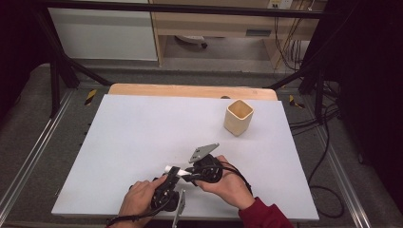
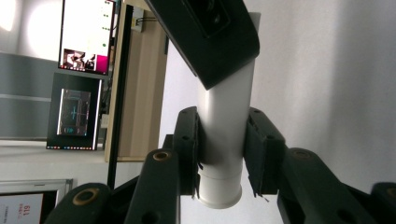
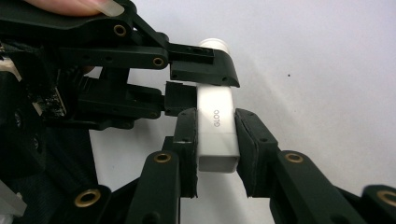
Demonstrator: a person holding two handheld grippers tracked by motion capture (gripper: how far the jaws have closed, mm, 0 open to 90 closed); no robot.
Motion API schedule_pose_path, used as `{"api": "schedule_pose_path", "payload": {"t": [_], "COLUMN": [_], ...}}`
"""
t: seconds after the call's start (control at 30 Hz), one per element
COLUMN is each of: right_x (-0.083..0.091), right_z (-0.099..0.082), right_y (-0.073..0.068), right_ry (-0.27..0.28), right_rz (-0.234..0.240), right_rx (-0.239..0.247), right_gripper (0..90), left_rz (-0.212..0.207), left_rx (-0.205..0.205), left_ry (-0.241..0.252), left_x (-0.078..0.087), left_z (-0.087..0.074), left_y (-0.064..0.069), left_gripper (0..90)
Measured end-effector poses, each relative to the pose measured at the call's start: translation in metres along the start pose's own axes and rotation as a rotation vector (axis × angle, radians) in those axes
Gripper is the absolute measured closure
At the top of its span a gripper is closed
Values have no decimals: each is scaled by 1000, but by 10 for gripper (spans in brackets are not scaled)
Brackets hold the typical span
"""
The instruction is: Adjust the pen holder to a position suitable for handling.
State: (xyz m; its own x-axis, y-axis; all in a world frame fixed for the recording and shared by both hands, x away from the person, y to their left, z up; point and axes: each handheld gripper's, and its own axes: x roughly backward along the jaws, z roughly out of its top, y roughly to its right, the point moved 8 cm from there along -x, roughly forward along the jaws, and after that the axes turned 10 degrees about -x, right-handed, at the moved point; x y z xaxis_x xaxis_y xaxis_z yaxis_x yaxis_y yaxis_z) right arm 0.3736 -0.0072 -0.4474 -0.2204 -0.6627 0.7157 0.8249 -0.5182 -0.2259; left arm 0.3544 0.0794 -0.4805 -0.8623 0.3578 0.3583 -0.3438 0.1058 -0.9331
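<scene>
1. A pale grey worktop (image 1: 142,142) sits inside a dark frame, with a wooden cupboard and loose cables behind it; a square wooden cup (image 1: 238,117) stands well apart toward the far right.
2. Near the front edge, both hands meet over a small white glue stick (image 1: 170,169), held off the surface between the two tools.
3. The left gripper (image 2: 221,154) has its jaws clenched on the round body of the stick near one end; the pads press flat against both sides.
4. The right gripper (image 3: 215,140) grasps the other, squarer end, where the lettering "GLOO" runs along the white face. Its jaws stand narrowly apart, only as wide as the piece between them.
5. The step in hand looks like pulling the cap from the stick, with each tool gripping one half.
6. The next move likely calls for a straight pull along the stick's axis, perhaps with a slight twist, while both grips hold firm so neither half slips.
7. Whether the seam has begun to part cannot be told.
</scene>
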Motion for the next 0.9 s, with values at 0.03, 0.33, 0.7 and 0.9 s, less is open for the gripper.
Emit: {"api": "schedule_pose_path", "payload": {"t": [0.03,0.33,0.7,0.9], "right_x": [0,3,6,10], "right_z": [0,2,-2,-1], "right_y": [0,2,4,10], "right_ry": [0,25,22,60], "right_rz": [0,-7,-20,-61], "right_rx": [-1,-8,5,2], "right_gripper": [707,632,565,440], "left_rz": [-3,-20,-10,-20], "left_rx": [0,-1,40,138], "left_ry": [1,2,-45,-55], "left_x": [0,-2,-4,-4], "left_z": [0,-3,-18,-29], "left_y": [0,1,-5,-10], "left_gripper": [686,688,688,688]}}
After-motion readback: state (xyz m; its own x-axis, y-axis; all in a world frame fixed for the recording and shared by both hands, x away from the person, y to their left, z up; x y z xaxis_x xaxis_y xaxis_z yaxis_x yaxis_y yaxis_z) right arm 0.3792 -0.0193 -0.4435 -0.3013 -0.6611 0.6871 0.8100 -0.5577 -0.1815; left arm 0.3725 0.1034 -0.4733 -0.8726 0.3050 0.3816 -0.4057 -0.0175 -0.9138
